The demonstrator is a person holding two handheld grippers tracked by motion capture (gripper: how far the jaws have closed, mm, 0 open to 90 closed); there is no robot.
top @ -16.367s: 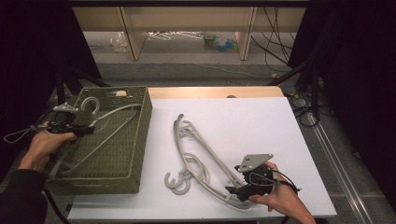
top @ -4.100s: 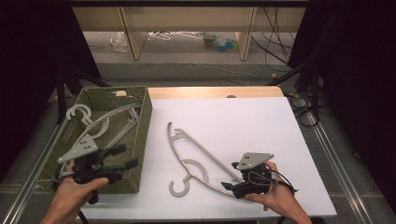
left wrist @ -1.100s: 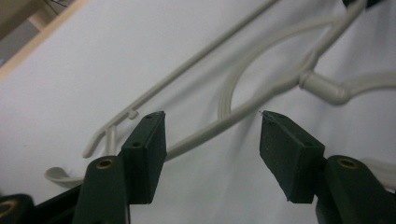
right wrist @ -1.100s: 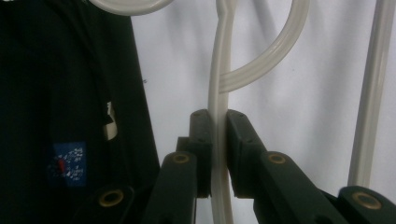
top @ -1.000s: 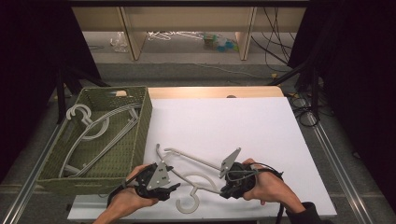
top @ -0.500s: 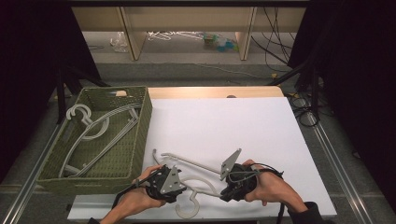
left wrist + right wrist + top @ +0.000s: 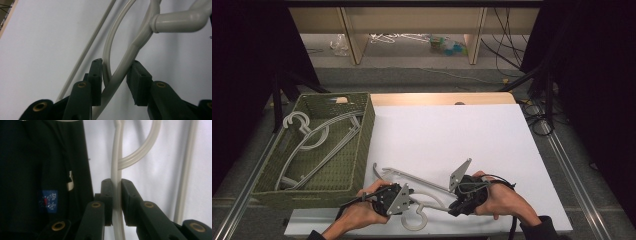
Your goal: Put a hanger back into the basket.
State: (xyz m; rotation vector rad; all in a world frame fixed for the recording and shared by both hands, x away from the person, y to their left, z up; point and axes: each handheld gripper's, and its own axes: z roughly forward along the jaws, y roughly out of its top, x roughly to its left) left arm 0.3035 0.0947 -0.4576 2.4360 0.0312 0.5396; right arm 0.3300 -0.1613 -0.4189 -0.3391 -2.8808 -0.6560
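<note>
A grey plastic hanger [image 7: 419, 192] lies on the white table [image 7: 452, 135] at six o'clock, right of the green wicker basket [image 7: 362, 150] holding other hangers [image 7: 319, 145]. The right gripper [image 7: 116, 195] is clamped on one arm of it; the left gripper [image 7: 113, 77], whose jaws have just been closing, straddles the neck, one pad touching and the other apparently still apart. Before lifting toward nine o'clock, seat both pads firmly and raise both ends level.
</note>
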